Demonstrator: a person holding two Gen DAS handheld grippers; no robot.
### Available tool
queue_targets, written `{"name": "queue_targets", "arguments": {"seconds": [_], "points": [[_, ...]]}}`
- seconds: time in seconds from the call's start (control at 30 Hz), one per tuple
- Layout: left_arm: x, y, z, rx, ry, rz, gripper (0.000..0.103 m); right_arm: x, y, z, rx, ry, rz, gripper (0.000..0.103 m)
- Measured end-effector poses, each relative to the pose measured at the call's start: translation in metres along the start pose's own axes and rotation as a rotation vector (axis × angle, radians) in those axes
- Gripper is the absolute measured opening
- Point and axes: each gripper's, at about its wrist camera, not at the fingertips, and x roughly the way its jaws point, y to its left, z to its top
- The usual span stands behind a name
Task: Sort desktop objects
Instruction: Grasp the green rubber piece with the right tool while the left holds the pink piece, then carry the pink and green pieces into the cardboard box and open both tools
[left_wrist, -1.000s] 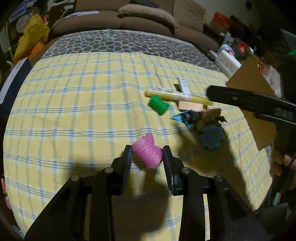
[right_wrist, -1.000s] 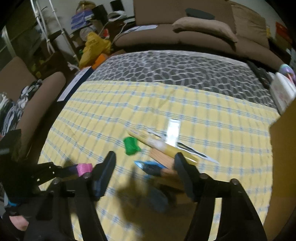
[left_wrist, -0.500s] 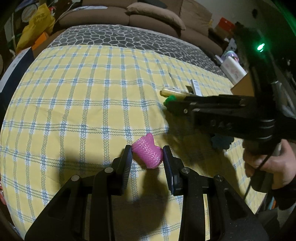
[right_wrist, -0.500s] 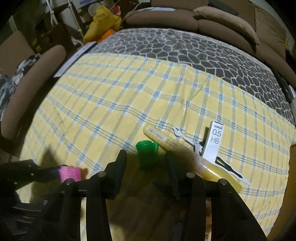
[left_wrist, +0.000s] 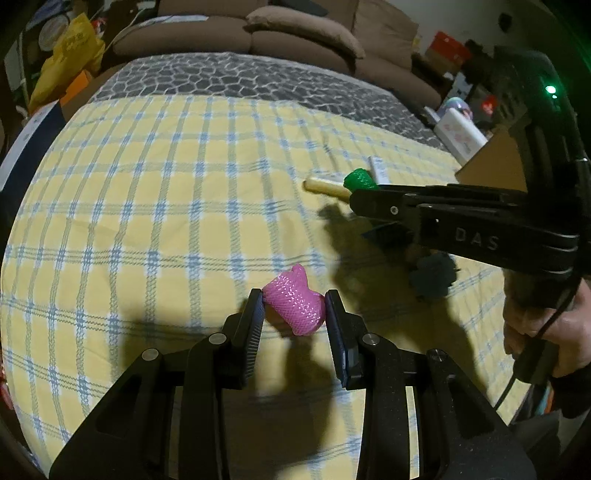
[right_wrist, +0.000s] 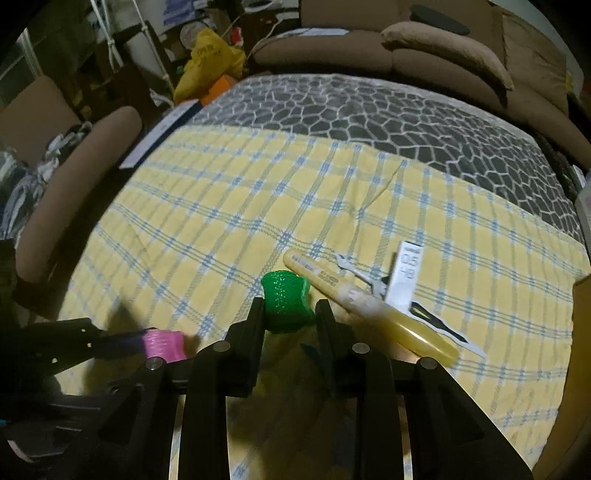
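Observation:
A pink mesh piece is clamped between the pads of my left gripper, just above the yellow checked cloth. The same pink piece shows at the lower left of the right wrist view. My right gripper has a green mesh piece between its pads, and its jaws are closing on it, touching both sides. In the left wrist view the green piece peeks out above the right gripper's black fingers, to the right and farther off.
A yellow pen, a white lead case and a thin metal tool lie right of the green piece. A dark blue flower-shaped object lies under the right gripper. A cardboard box stands at the right edge. A hand holds the right gripper.
The right gripper came in over the green piece and its jaws narrowed around it. The left gripper kept still, holding the pink piece.

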Motion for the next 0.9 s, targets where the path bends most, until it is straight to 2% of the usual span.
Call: {"name": "queue_targets", "arguments": {"seconds": [0.37,0.63,0.9], "points": [[-0.024,-0.060,0.023,0.072,-0.039,-0.028,0.031,-0.063,-0.044,-0.016,0.091,-0.066,-0.025,0.027],[-0.036,-0.127,0.044,0.153,-0.067,-0.064,0.031,-0.131,-0.084,-0.035,0.122,-0.124,-0.089,0.027],[-0.033,-0.205,0.057,0.217,-0.063,-0.144,0.031,-0.200,-0.142,-0.056,0.183,-0.170,-0.171,0.027]]}}
